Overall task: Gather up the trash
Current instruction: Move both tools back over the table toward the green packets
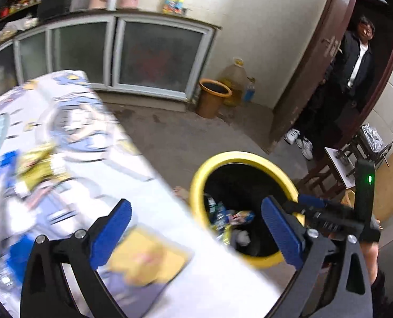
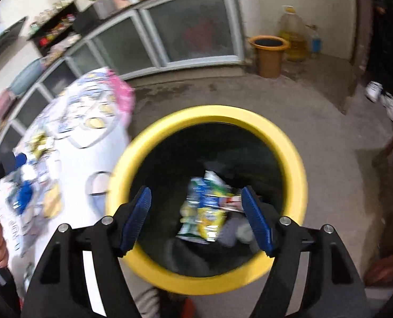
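Note:
A yellow-rimmed bin point(image 2: 209, 112) stands on the floor beside the table, with crumpled wrappers point(image 2: 207, 212) lying at its bottom. My right gripper point(image 2: 195, 194) hangs open over the bin's mouth with nothing between its blue pads. In the left wrist view my left gripper point(image 1: 196, 212) is open and empty, spanning the table's edge and the bin point(image 1: 239, 156). Trash lies on the patterned tablecloth point(image 1: 71, 122): a yellow wrapper point(image 1: 37, 164) and a blurred yellow packet point(image 1: 148, 254) near the left finger. The wrappers in the bin point(image 1: 223, 217) show here too.
An orange bin point(image 1: 212, 95), an oil jug point(image 1: 235, 79) and a small bottle stand against the far wall. A person point(image 1: 355, 66) stands in the doorway. A wooden stool point(image 1: 329, 175) is to the right of the bin. Glass-door cabinets point(image 1: 156, 55) line the back.

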Tool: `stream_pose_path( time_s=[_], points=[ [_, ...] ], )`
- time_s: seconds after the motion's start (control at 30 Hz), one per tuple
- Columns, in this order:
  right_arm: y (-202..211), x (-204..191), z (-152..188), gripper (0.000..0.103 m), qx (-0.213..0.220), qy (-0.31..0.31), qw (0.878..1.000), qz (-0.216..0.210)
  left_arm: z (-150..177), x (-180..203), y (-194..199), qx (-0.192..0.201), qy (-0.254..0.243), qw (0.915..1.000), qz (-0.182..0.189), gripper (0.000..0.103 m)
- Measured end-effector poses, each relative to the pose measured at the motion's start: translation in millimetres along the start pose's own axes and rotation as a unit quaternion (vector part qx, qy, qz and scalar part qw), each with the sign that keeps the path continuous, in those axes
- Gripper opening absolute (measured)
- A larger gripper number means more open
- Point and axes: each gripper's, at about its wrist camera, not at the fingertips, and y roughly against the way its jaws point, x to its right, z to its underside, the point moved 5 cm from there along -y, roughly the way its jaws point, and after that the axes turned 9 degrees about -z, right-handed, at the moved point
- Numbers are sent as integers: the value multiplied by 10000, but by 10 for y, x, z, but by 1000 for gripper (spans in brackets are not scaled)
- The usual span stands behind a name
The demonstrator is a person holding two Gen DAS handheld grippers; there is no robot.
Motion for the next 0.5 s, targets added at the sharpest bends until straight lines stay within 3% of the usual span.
stream_pose_path(
  time_s=[0.13,0.3,0.37,0.5],
  points=[
    [-32,-600,-33,74,-92,395,9961,-783,277,-659,568,357,124,9969,-687,95],
    [-148,-1583,-87,79,-361,912,9711,-2174,676,-1480,1120,616,296,9808,-1828,95],
    [-242,-1958,-113,85,-592,1025,9560,-2685,795,-1720,1172,595,319,9756,-2089,95],
    [-540,-2633,-145,88,-1150,1060,9396,-3044,938,-2041,1092,502,431,9717,-2268,95]
  ],
)
